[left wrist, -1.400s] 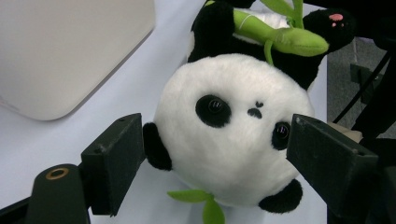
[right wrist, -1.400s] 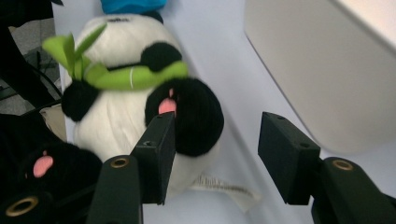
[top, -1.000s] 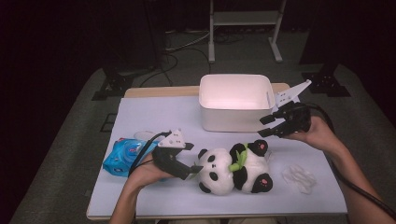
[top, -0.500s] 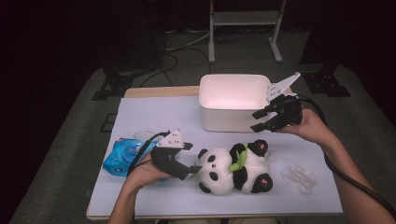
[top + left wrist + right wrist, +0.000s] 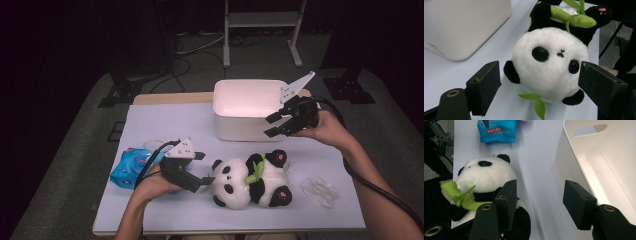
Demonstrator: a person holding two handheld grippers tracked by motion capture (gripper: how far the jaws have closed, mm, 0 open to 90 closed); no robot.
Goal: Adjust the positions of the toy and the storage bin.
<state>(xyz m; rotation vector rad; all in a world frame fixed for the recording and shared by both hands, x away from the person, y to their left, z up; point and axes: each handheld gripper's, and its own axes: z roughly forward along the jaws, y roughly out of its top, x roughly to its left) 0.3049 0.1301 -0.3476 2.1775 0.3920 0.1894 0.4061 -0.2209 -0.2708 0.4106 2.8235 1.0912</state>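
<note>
I noted the white bin (image 5: pixel 250 117) at the far middle of the table (image 5: pixel 165 125); its inside looked bare in the high view, and in the right gripper view I saw only smooth white wall and a handle slot near the rim. No other container was on the table.

The plush panda (image 5: pixel 250 182) lay on its back near the front edge, in front of the bin and apart from it, head toward the left gripper (image 5: pixel 206 169). White head, black ears and eye patches, black limbs with pink paw pads, green bamboo sprig on its chest, a green leaf by the head.

Left gripper: jaws spread wide, one on each side of the panda's head in the left gripper view; I could not tell whether either jaw touched the plush.

Right gripper (image 5: pixel 272 125): jaws wide and empty, held above the table at the bin's near right corner.

Blue packet (image 5: pixel 131 167) lay behind the left hand (image 5: pixel 150 187). Crumpled clear wrapper (image 5: pixel 320 191) lay right of the panda.
</note>
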